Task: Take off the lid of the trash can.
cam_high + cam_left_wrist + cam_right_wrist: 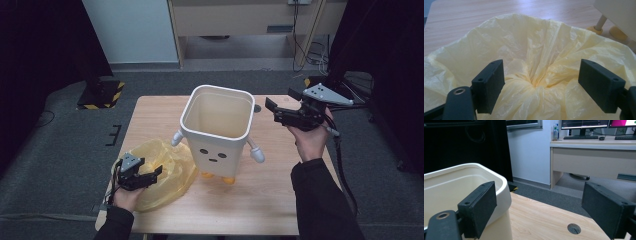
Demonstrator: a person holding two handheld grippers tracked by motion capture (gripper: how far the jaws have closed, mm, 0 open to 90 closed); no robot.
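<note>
A cream waste bin (pixel 218 131) with a drawn face, small arms and orange feet stands upright and empty in the middle of the wooden table (pixel 280 200). Left of it lies a crumpled yellow plastic bag (pixel 165 167). My left gripper (pixel 155 173) hovers open over the bag's near side; in the left gripper view the bag's bunched centre (pixel 536 80) sits between the jaws, untouched. My right gripper (pixel 270 110) is held open in the air beside the bin's right rim (pixel 499 180), its jaws pointing left toward the bin.
A round cable hole (pixel 574 228) is set in the table near the far right corner. Behind the table are grey carpet, a desk (pixel 596 157) with monitors and a yellow-black striped base (pixel 102 95) at the left.
</note>
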